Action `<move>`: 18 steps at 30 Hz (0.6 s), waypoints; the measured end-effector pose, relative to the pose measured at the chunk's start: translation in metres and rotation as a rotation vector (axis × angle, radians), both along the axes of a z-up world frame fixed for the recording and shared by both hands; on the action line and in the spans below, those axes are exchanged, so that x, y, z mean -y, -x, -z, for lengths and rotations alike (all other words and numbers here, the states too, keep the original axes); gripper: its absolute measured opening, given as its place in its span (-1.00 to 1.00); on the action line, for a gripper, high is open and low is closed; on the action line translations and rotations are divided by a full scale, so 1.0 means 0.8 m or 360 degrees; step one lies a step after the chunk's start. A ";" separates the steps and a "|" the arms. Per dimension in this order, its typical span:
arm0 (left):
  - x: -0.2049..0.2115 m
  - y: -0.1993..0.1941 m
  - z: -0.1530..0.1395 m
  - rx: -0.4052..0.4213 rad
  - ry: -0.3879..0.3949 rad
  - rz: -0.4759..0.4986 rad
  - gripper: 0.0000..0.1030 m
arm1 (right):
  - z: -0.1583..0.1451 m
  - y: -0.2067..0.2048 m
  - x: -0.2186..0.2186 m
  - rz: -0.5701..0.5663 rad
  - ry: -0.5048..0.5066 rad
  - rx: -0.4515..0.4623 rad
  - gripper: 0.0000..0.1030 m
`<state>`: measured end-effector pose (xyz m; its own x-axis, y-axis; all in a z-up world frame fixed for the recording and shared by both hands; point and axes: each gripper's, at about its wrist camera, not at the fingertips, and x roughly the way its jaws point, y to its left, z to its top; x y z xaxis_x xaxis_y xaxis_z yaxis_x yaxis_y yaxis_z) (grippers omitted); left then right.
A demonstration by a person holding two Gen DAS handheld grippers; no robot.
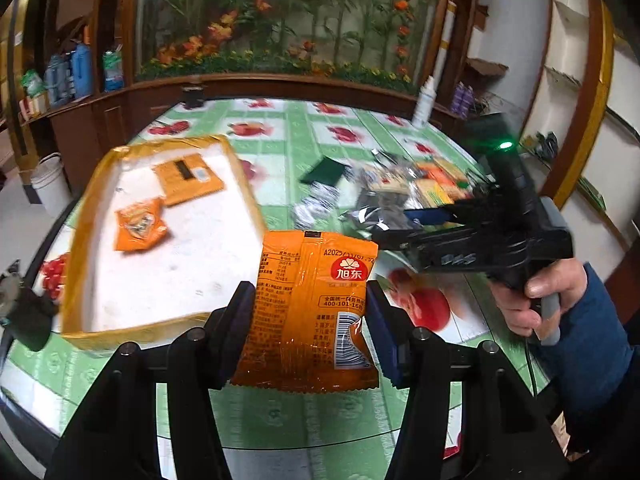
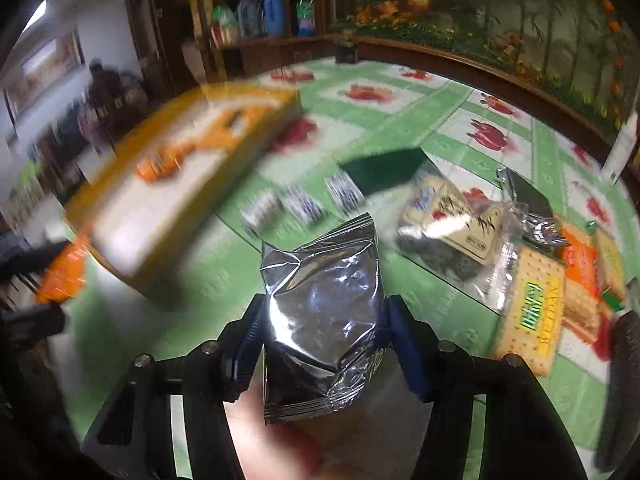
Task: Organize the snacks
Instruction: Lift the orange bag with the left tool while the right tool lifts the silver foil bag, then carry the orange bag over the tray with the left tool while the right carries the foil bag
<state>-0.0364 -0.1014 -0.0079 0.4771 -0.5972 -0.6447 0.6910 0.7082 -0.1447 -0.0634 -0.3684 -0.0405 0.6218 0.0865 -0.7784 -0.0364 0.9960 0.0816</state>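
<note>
Orange snack packet (image 1: 308, 312) sits clamped between the left gripper (image 1: 310, 320) pads, near the yellow-rimmed box (image 1: 76, 248), which already has two orange packets inside. Silver foil packet (image 2: 320, 320) is pinched in the right gripper (image 2: 324, 344). Loose snack pile (image 2: 520, 264) lies right on the green tablecloth (image 2: 400, 128).

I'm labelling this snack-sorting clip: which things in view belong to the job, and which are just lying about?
Part of the job:
- orange packet, held by the left gripper
- silver packet, held by the right gripper
- yellow-rimmed tray
- cracker pack
- small foil sachets

Lying about:
- white bottle
- white bucket
- blue jugs
</note>
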 end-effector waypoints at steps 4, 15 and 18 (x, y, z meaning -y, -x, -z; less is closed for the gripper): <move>-0.026 -0.009 -0.009 -0.0007 0.0062 -0.0069 0.05 | -0.026 0.002 0.000 0.0023 -0.0283 0.0107 0.18; -0.095 -0.020 -0.026 0.0023 0.0105 -0.0270 0.05 | -0.052 -0.043 -0.100 0.0008 -0.0485 0.0188 0.17; -0.115 -0.026 -0.025 0.0008 0.0103 -0.0341 0.05 | -0.059 -0.056 -0.124 -0.0004 -0.0520 0.0187 0.17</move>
